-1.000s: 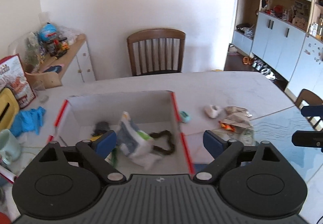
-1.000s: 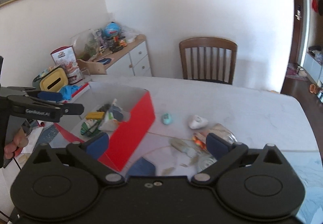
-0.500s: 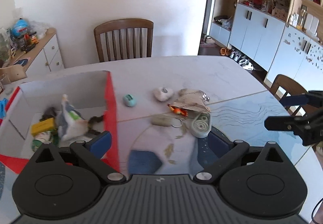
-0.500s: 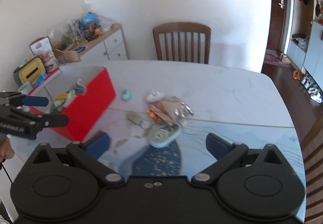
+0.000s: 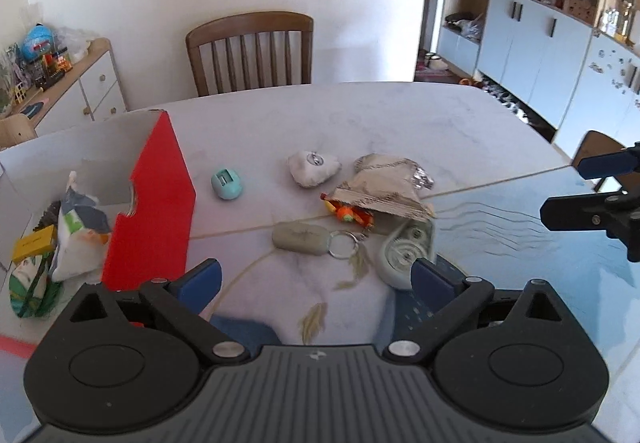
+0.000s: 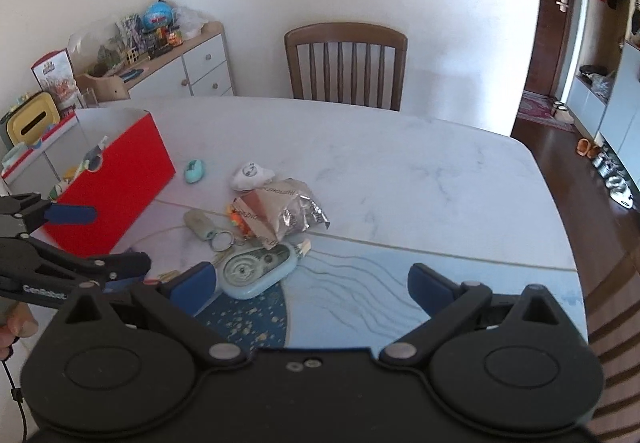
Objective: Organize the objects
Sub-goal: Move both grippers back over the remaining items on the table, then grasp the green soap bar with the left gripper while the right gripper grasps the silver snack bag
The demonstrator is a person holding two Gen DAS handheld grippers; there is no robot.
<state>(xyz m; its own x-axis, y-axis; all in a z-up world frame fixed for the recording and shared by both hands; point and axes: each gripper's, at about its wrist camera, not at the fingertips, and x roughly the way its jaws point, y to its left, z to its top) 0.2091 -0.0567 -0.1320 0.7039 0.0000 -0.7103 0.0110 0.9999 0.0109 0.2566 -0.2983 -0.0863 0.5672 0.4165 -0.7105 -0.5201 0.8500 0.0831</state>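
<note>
Since a second earlier, both of my claws had swung away from the red box (image 5: 152, 203) toward the loose clutter at the middle of the desk (image 5: 360, 123); in the left wrist view the box slid from the centre to the left edge of the frame. My left claw (image 5: 316, 277) had just been opening, and its blue pads stood wide apart with nothing between them. My right claw (image 6: 312, 281) was also spread wide and empty.

Inside the box, at lower left of the left view, lay a white printed pouch (image 5: 78, 235) and a small yellow box (image 5: 34, 243), with a green packet (image 5: 28, 283) in front of them. On the desk just right of the box sat a teal egg-shaped gadget (image 5: 226, 184), and further right a white stone-like lump (image 5: 312, 173). A crumpled foil snack bag (image 5: 384, 187) lay right of the lump, with an orange toy (image 5: 348, 213) poking out under its lower edge. Below these lay a grey key fob (image 5: 300, 239) on a ring. A light blue correction tape dispenser (image 6: 260, 269) rested just beside my right claw's left pad, in the lower centre of the right view. A wooden chair (image 6: 346, 65) stood behind the desk.
</note>
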